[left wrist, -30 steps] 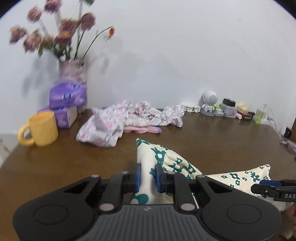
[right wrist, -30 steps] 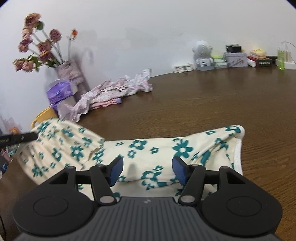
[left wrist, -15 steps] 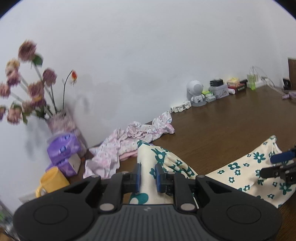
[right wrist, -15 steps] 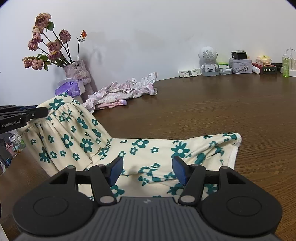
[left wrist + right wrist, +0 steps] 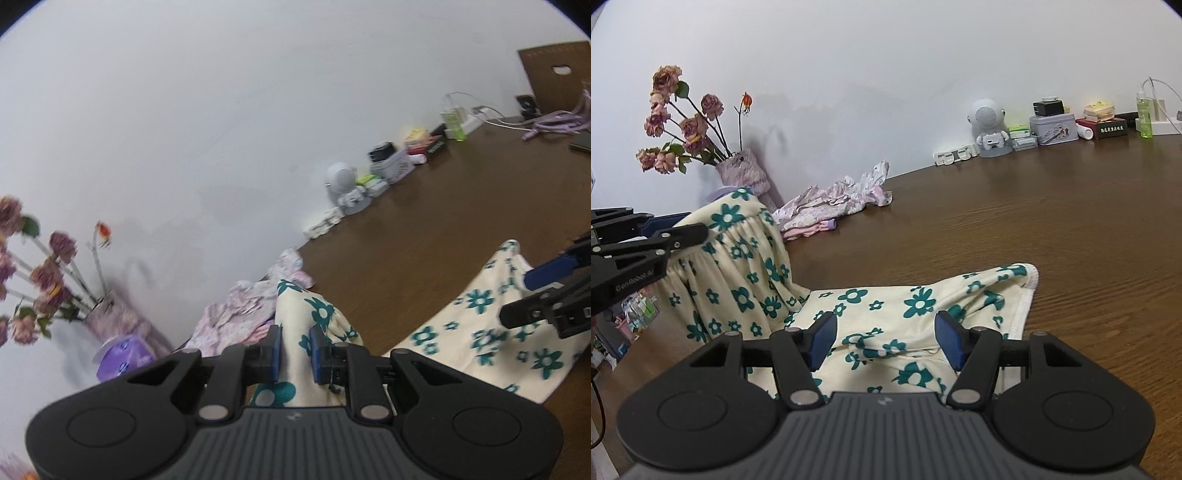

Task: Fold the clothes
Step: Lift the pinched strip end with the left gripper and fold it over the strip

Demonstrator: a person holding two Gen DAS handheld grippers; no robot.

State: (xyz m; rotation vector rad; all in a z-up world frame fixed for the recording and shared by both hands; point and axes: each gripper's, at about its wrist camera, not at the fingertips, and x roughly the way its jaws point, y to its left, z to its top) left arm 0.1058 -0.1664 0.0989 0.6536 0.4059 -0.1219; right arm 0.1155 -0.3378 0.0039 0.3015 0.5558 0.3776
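Note:
A cream garment with teal flowers (image 5: pixel 886 306) lies on the brown table (image 5: pixel 1052 229). My left gripper (image 5: pixel 294 349) is shut on its gathered waistband end (image 5: pixel 314 314) and holds that end raised above the table; in the right wrist view this lifted part (image 5: pixel 738 251) hangs at the left beside the left gripper's fingers (image 5: pixel 646 240). My right gripper (image 5: pixel 884 341) is open, its blue pads on either side of the flat part of the garment, low over it. The right gripper's fingers (image 5: pixel 546 277) show at the right edge of the left wrist view.
A crumpled pink floral garment (image 5: pixel 834 199) lies toward the wall. A vase of dried roses (image 5: pixel 738 173) and purple tissue packs (image 5: pixel 122 354) stand at the left. A small white robot figure (image 5: pixel 990 125), tins, boxes and a green bottle (image 5: pixel 1144 114) line the back wall.
My left gripper has lifted the waistband end higher and tilted, so its view swung up toward the wall. The right gripper stayed open over the flat part.

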